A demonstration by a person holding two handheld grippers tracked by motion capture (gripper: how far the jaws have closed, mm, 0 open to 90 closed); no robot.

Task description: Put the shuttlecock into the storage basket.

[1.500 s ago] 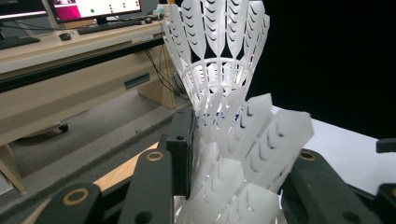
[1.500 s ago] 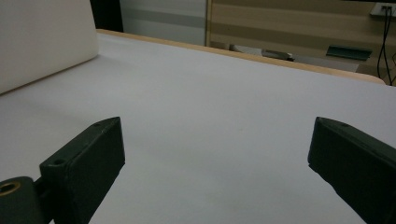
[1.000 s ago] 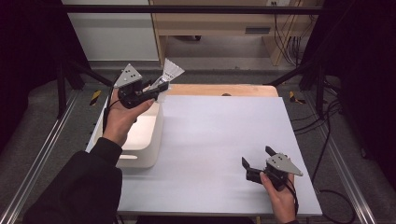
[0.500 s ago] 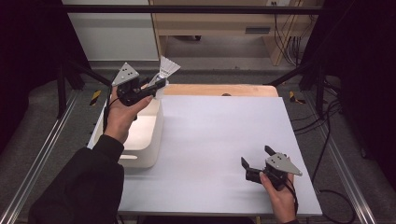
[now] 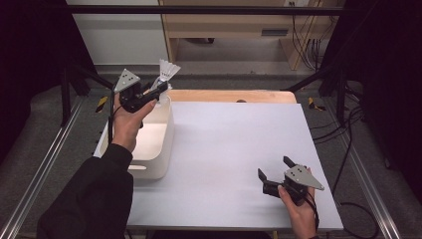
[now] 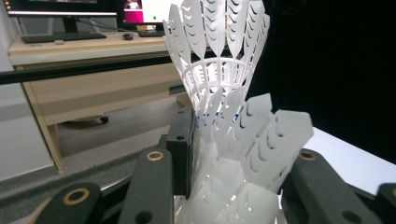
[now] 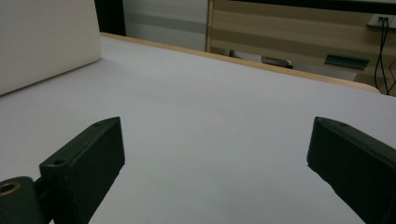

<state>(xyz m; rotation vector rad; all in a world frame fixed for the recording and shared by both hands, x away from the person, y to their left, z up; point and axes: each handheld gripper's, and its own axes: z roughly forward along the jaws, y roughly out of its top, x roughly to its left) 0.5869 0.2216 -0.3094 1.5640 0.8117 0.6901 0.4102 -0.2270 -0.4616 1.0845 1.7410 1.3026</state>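
**Shuttlecocks lifted higher over the bin**

The left gripper, clenched on nested shuttlecocks, has risen a little and tipped them more upright above the bin's far end, so a drop looks further off. Their long axis runs up and away, skirts outward. The right gripper rests released on the table.

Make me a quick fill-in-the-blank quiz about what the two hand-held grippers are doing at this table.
1. The left hand-held gripper is shut on white plastic ____.
2. It holds them above the far end of a white ____, at the table's left side.
3. The jaws of the right hand-held gripper stand ____.
4. Between the right jaws there is ____.

Missing words: shuttlecocks; bin; open; nothing
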